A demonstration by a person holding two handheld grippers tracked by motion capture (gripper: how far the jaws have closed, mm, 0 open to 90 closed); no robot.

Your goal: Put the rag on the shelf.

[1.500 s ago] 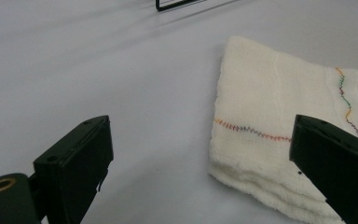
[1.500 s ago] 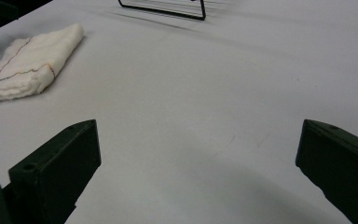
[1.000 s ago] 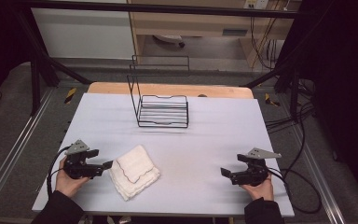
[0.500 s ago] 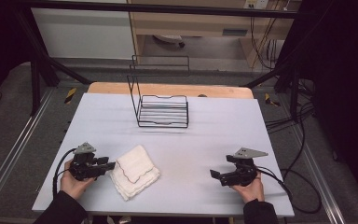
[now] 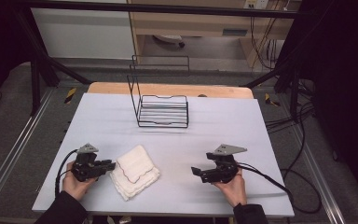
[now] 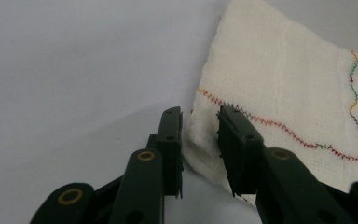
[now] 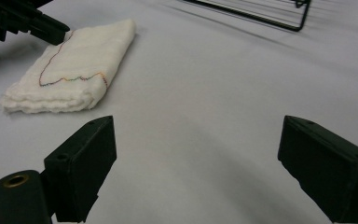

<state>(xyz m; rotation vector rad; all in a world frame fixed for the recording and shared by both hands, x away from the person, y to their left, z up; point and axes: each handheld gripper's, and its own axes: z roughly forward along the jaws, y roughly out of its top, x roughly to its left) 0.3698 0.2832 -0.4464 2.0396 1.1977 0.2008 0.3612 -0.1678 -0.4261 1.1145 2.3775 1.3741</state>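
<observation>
Left gripper (image 6: 200, 126): jaws nearly together, a narrow gap between them, straddling the near-left edge of the cloth (image 6: 284, 93). A bit of the cloth's corner sits in the gap; cannot tell if the jaws actually pinch it or just flank it. In the high view the left gripper (image 5: 108, 164) has its tips touching the cloth's (image 5: 135, 170) left edge, left hand (image 5: 77, 179) behind it, cable looping to the left.

Right gripper (image 7: 196, 154): jaws spread wide, nothing between them, bare table (image 7: 205, 93) under the gap. In the high view the right gripper (image 5: 196, 172) is low over the table at near right, pointing left toward the cloth, well apart from it. Grey plate on top, right hand (image 5: 230, 184) holding it from the near side, cable trailing right.

Cloth: white, folded into a thick square, coloured zigzag stitching across the top, lying flat on the table near left of centre, rotated so one corner points far.

Table (image 5: 242, 121): pale grey top, wooden strip along the far edge.

Wire rack (image 5: 161, 105): black, standing at far centre of the table, tall wire frame on its left side, well apart from the cloth and both grippers. Its near edge (image 7: 261, 14) shows at the top of the right gripper view.
</observation>
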